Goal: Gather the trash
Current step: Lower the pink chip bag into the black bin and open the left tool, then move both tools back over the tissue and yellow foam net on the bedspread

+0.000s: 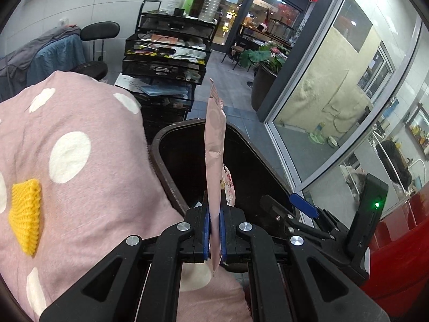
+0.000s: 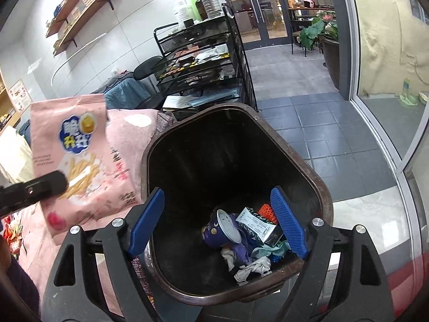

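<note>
The trash bin (image 2: 316,185) stands on the floor. Inside it, at the bottom, lie a cup (image 2: 222,228), a carton (image 2: 258,224) and crumpled wrappers (image 2: 252,267). Left of the bin lies a blanket (image 2: 126,134). Behind the bin stands a tiered rack (image 2: 198,61) carrying bottles (image 2: 211,2).

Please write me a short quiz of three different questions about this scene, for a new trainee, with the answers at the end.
1. True or false: the left gripper is shut on the flat pink foil snack bag.
2. Multiple choice: where are the open blue pads of the right gripper? A) above the dark brown plastic trash bin; B) above the pink dotted blanket; C) above the black wire shelf cart.
3. Fill in: inside the bin lie a purple paper ____, a printed receipt and crumpled tissue.

Key: 1 true; 2 A; 3 cup.
</note>
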Demonstrator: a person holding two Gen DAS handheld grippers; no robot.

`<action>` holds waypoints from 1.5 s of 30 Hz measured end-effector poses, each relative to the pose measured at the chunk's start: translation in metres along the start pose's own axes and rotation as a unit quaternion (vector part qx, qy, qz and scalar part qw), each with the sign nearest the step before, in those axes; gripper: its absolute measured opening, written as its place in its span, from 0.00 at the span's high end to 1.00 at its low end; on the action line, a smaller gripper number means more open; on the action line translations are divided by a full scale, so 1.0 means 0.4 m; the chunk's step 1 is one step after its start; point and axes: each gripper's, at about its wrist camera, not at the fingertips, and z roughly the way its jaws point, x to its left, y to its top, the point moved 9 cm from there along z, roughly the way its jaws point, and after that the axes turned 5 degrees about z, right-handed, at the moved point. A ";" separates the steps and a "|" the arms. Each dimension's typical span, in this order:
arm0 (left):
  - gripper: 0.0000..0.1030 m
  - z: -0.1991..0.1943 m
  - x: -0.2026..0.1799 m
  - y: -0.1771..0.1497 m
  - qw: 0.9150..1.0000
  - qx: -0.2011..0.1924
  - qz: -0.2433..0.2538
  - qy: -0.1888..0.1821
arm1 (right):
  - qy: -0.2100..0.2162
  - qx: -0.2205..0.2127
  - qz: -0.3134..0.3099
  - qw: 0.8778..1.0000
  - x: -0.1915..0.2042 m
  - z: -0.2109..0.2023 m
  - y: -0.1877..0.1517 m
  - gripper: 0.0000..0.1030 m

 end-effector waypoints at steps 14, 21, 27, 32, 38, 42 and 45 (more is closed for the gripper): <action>0.94 0.156 -0.080 0.021 0.998 0.058 0.039 0.005 | -0.053 -0.052 0.034 0.997 -0.114 -0.045 0.049 0.17; 0.69 0.193 -0.092 0.009 0.994 0.077 0.070 0.026 | -0.073 -0.067 0.050 0.994 -0.164 -0.058 0.072 0.13; 0.22 0.186 -0.100 0.016 0.992 0.057 0.097 0.050 | -0.081 -0.072 0.065 0.992 -0.195 -0.069 0.085 0.10; 0.17 0.167 -0.087 0.025 0.993 0.046 0.089 0.056 | -0.085 -0.073 0.068 0.991 -0.206 -0.071 0.087 0.09; 0.14 0.101 -0.077 0.036 0.991 0.011 0.104 0.086 | -0.080 -0.066 0.059 0.993 -0.186 -0.067 0.075 0.08; 0.11 0.047 -0.071 0.042 0.989 -0.016 0.111 0.101 | -0.074 -0.062 0.045 0.994 -0.159 -0.058 0.068 0.08; 0.09 0.013 -0.067 0.044 0.986 -0.034 0.118 0.116 | -0.067 -0.058 0.035 0.995 -0.134 -0.053 0.061 0.08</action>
